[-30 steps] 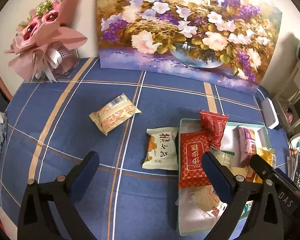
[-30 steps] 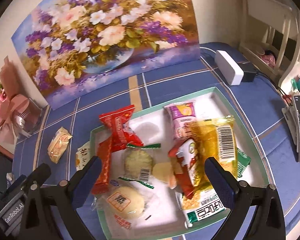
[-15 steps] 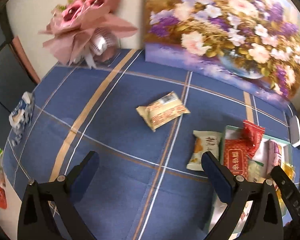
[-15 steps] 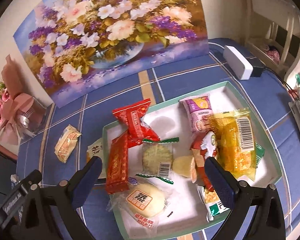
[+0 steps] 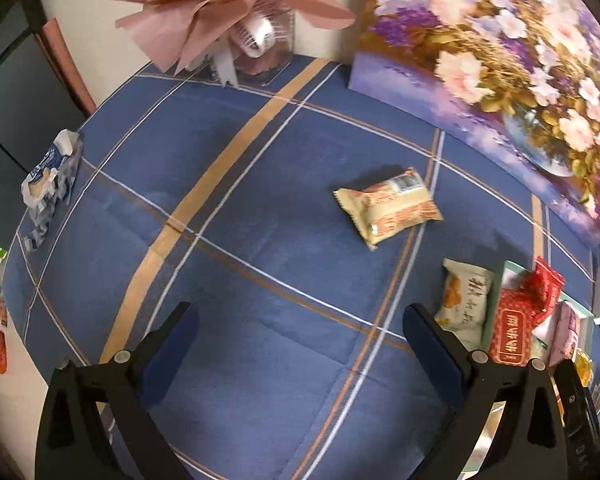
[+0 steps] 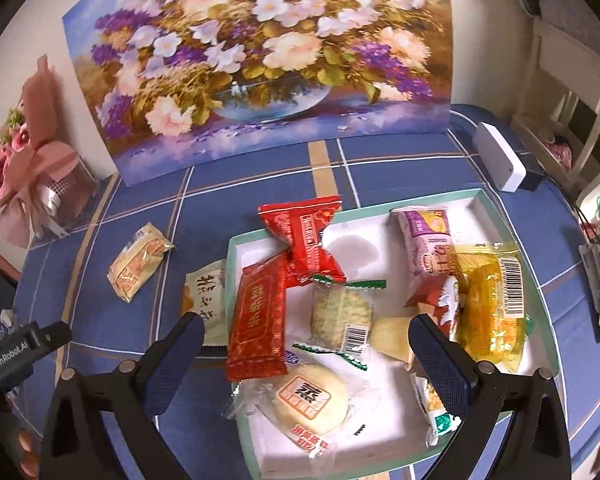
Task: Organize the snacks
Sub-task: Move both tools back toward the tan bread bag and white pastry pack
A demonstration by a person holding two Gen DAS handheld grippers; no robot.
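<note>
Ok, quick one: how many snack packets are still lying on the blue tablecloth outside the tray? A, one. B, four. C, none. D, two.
D: the tan packet lies alone on the tablecloth left of the tray, and the white packet rests against the tray's left wall; every other packet is in the tray or overhanging its rim.

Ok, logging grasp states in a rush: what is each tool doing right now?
Left tool: open, holding nothing, above bare tablecloth.
Right tool: open, holding nothing, over the snack tray.
</note>
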